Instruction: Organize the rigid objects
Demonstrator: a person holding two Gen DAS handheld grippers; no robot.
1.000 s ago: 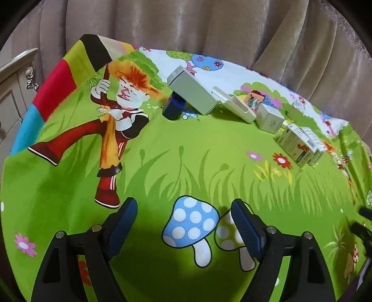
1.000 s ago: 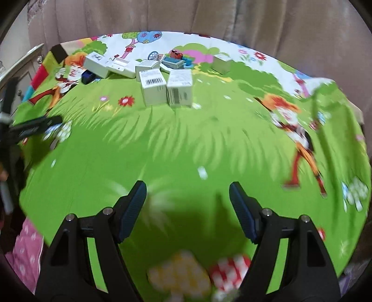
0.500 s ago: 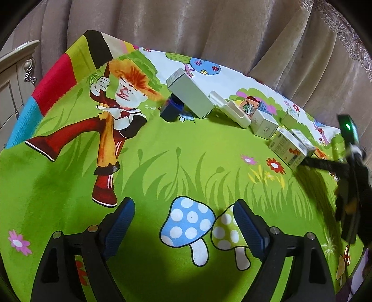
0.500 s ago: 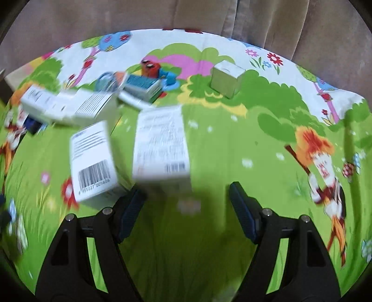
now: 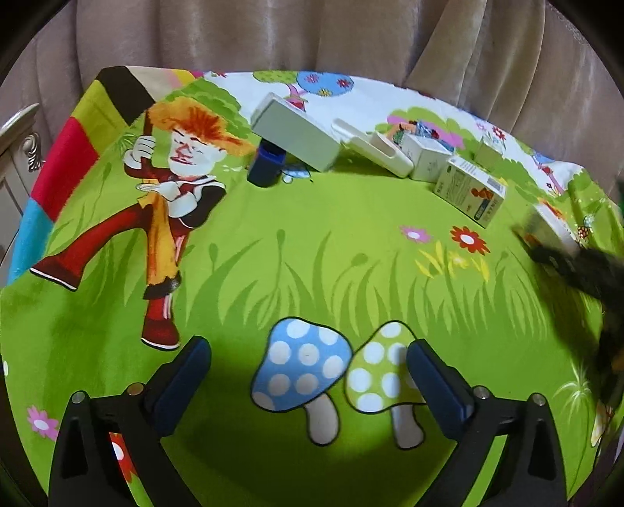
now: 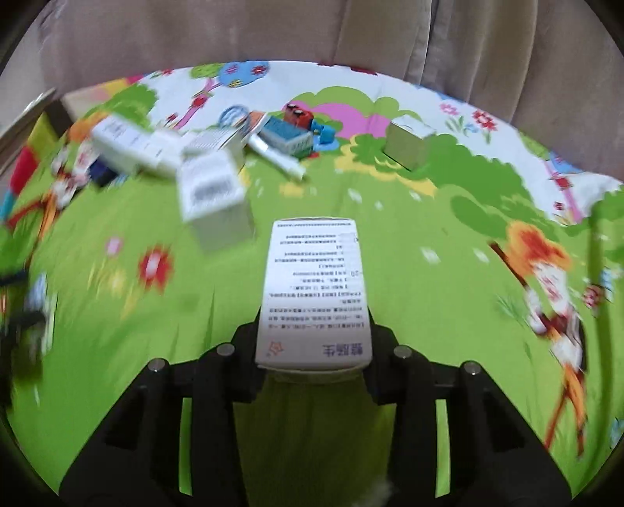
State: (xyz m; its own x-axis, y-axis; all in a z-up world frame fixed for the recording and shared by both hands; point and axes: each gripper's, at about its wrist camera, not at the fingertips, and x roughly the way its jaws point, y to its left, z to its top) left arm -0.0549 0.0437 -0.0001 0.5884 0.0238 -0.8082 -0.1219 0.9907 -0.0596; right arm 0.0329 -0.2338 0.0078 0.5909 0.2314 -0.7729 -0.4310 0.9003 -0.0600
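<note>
My right gripper (image 6: pixel 314 335) is shut on a white printed carton (image 6: pixel 315 288) and holds it above the green cloth (image 6: pixel 409 312). The same carton shows blurred at the right edge of the left wrist view (image 5: pixel 552 228), with the right gripper's dark arm (image 5: pixel 585 273) below it. A second barcode carton (image 6: pixel 214 202) lies to the left of the held one. My left gripper (image 5: pixel 308 374) is open and empty over the mushroom print. A long white box (image 5: pixel 298 132), a blue cap (image 5: pixel 267 165) and a white case (image 5: pixel 374 148) lie at the far side.
A small white cube box (image 5: pixel 429 160) and a green-and-white carton (image 5: pixel 470 189) lie at the far right. A silver box (image 6: pixel 409 142) and a blue-and-red toy pile (image 6: pixel 292 128) sit near the far edge. A curtain (image 5: pixel 312 35) hangs behind. A wooden cabinet (image 5: pixel 19 156) stands left.
My right gripper has moved forward to the cartons, closed on one and lifted it. The left gripper stayed open and shifted only slightly.
</note>
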